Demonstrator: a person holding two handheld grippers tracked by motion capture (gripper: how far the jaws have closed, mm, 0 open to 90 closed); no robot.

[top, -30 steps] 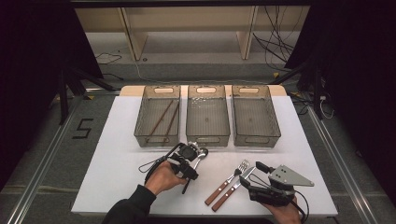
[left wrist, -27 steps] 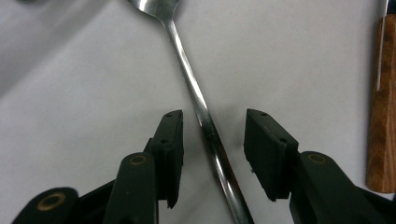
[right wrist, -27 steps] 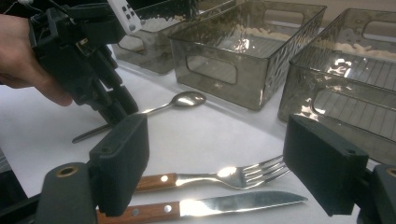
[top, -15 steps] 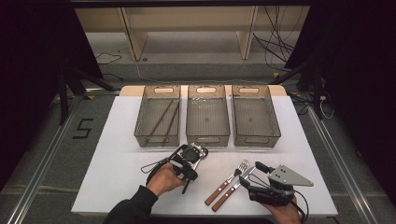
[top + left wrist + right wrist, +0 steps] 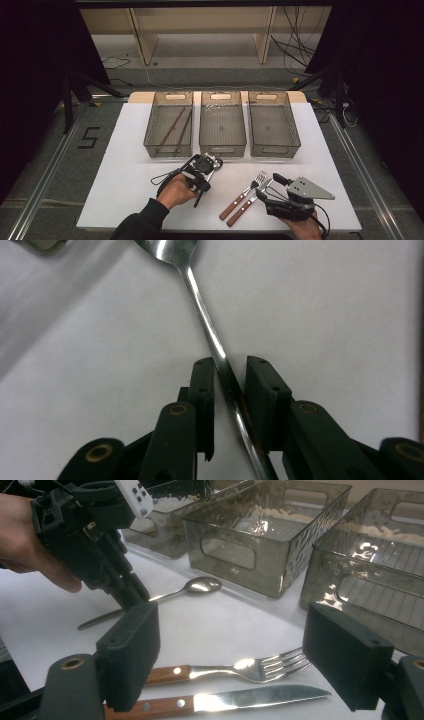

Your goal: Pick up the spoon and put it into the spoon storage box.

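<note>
A metal spoon (image 5: pixel 216 161) lies on the white table, bowl toward the bins. My left gripper (image 5: pixel 205 175) is tipped down over its handle. In the left gripper view the spoon (image 5: pixel 200 305) runs between the two jaws of my left gripper (image 5: pixel 230 375); a narrow gap remains on the right side, so it is open around the handle. My right gripper (image 5: pixel 268 186) rests near the front right, wide open and holding nothing. Just ahead of my right gripper (image 5: pixel 230 645) lie a wooden-handled fork (image 5: pixel 240 669) and knife (image 5: pixel 250 697), side by side.
Three clear grey bins stand in a row at the back: the left bin (image 5: pixel 149 131) holds dark chopsticks (image 5: pixel 175 125), and the middle bin (image 5: pixel 222 149) and right bin (image 5: pixel 296 131) look bare. The table edge (image 5: pixel 220 227) runs close to my hands.
My left gripper has crept slightly right and down over the spoon handle. The right gripper, fork and knife have not moved.
</note>
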